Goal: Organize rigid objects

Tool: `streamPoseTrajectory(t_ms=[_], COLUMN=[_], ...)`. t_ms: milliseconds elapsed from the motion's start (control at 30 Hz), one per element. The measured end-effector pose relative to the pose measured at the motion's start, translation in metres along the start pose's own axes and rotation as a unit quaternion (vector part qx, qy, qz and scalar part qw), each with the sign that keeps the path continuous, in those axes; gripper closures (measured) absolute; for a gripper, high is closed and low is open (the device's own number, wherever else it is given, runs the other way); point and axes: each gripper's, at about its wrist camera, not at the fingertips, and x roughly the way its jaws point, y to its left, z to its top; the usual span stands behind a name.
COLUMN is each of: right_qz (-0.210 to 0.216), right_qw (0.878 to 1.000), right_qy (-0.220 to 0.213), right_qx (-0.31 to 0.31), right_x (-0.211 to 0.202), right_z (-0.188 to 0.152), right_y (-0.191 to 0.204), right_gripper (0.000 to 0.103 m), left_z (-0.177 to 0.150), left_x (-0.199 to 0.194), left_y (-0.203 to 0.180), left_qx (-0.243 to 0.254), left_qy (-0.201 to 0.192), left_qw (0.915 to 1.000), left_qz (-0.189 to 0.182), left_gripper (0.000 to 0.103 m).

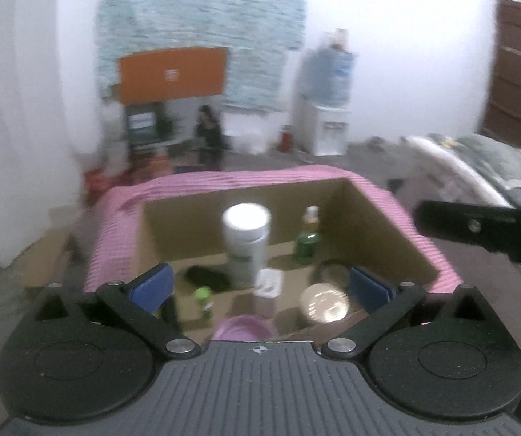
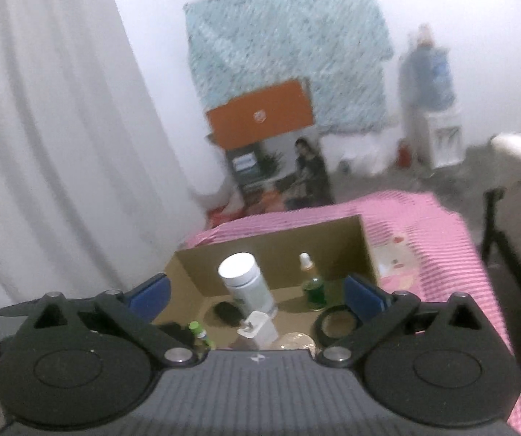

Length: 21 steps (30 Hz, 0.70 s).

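Both the left gripper and the right gripper have jaws spread wide, holding nothing. The white bottle stands in the cardboard box; its label is too blurry to read.

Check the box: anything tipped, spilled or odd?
No spill visible. The white-capped bottle in the cardboard box seems to lean, though fisheye and blur may exaggerate that. The green dropper bottle stands upright. Both grippers are open and empty.
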Motion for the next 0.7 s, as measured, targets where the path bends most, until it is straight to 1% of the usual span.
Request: streamPoseTrajectory(t_ms=[100,133,167,233,333,433,600,700], right_qz=[-0.047,-0.064,-0.082,-0.108,-0.132,-0.142,-0.153,-0.155], right_qw=[0.998,0.997,0.995,0.992,0.988,0.987,0.985,0.984], right_qy=[-0.019,-0.019,-0.015,-0.001,0.019,0.028,0.043,0.05], right_qx=[-0.022,-0.034,-0.047,-0.066,-0.079,-0.072,-0.072,-0.073], right_x=[-0.007,-0.007,-0.005,0.002,0.013,0.022,0.031,0.036], right_z=[-0.02,-0.026,-0.034,-0.045,-0.054,-0.058,-0.065,-0.068], right_y=[0.014,0.018,0.023,0.03,0.033,0.032,0.035,0.036], right_gripper=[0.0,0.0,0.0,0.0,0.0,0.0,0.0,0.0], left_z=[-0.01,-0.014,-0.017,-0.02,-0.022,-0.029,-0.035,-0.037], left_x=[-0.003,-0.002,-0.001,0.005,0.011,0.01,0.014,0.014], left_y=[0.001,0.001,0.002,0.005,0.006,0.008,0.019,0.022], left_qx=[0.001,0.0,-0.003,-0.01,0.008,-0.003,-0.029,-0.035], left_qy=[-0.006,-0.008,-0.005,0.009,0.019,0.017,0.045,0.05], left_qw=[0.9977,0.9964,0.9957,0.9961,0.9969,0.9959,0.9954,0.9948], left_qz=[0.067,0.085,0.093,0.088,0.076,0.089,0.08,0.082], left_gripper=[0.0,0.0,0.0,0.0,0.0,0.0,0.0,0.0])
